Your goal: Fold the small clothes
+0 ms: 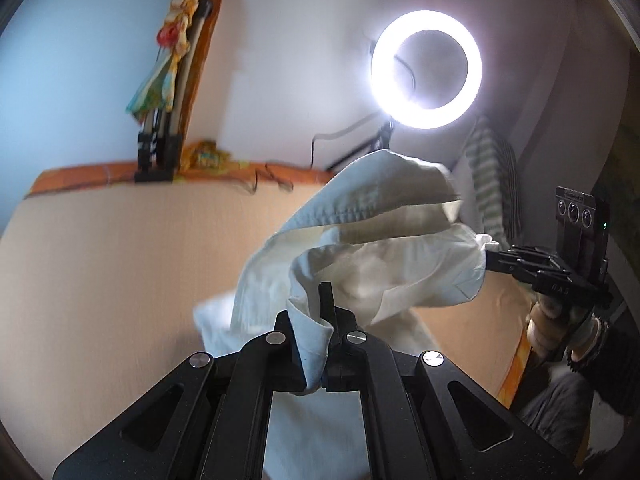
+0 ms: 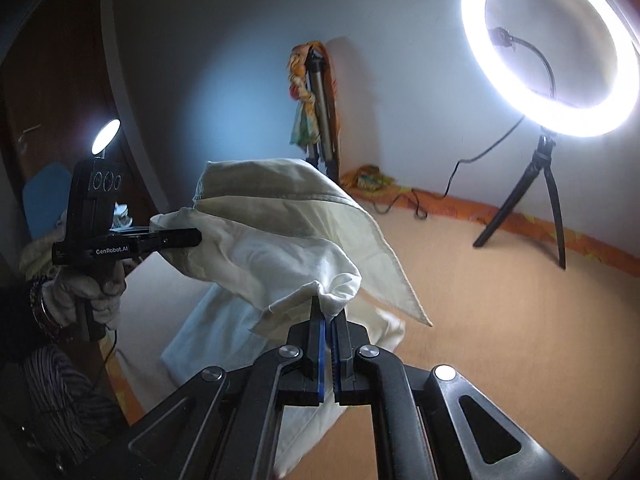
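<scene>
- Left gripper (image 1: pixel 325 300): jaws closed down on a hemmed edge of the pale garment (image 1: pixel 372 240); a fold of cloth passes between the fingers and hangs below them.
- Right gripper (image 2: pixel 326 312): jaws pinched nearly together on a bunched corner of the same garment; the blue pads (image 2: pixel 318 344) show on the inner faces of the fingers, with cloth caught at the tips.
- The garment is lifted clear of the surface and spans between the two grippers. Above and ahead of the claws one flap with a stitched hem rises and folds over; the lower part trails down onto the peach-coloured surface (image 1: pixel 120 260) just below the claws.
- In the left wrist view the right gripper is seen to the right of the claw, held by a gloved hand (image 1: pixel 560 332).
- In the right wrist view the left gripper is seen to the left, also held by a gloved hand (image 2: pixel 86 296) with bangles at the wrist.
- Beyond the garment, on the far side of the surface: a lit ring light (image 2: pixel 552 48) on a small tripod, with its cable lying along the orange border.
- Farther off, against the wall: a folded stand (image 2: pixel 320 112) draped with patterned cloth.
</scene>
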